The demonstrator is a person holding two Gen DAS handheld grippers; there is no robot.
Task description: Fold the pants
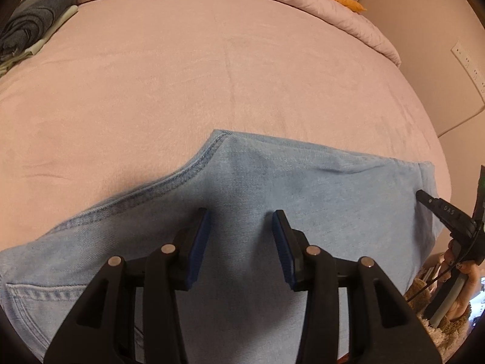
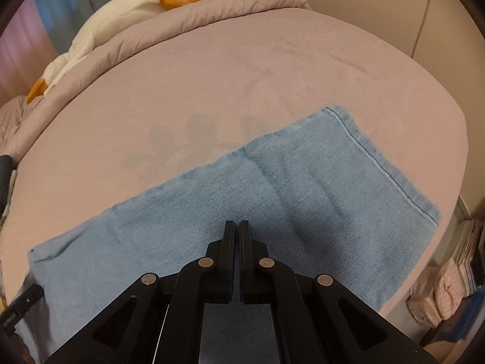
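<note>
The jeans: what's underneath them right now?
The light blue jeans lie flat on the pink bed sheet, which shows all around them. Whatever sits directly beneath the denim is covered. Both grippers are above the fabric, gripping nothing.

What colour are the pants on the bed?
Light blue denim pants, seen best in the right wrist view.
</note>
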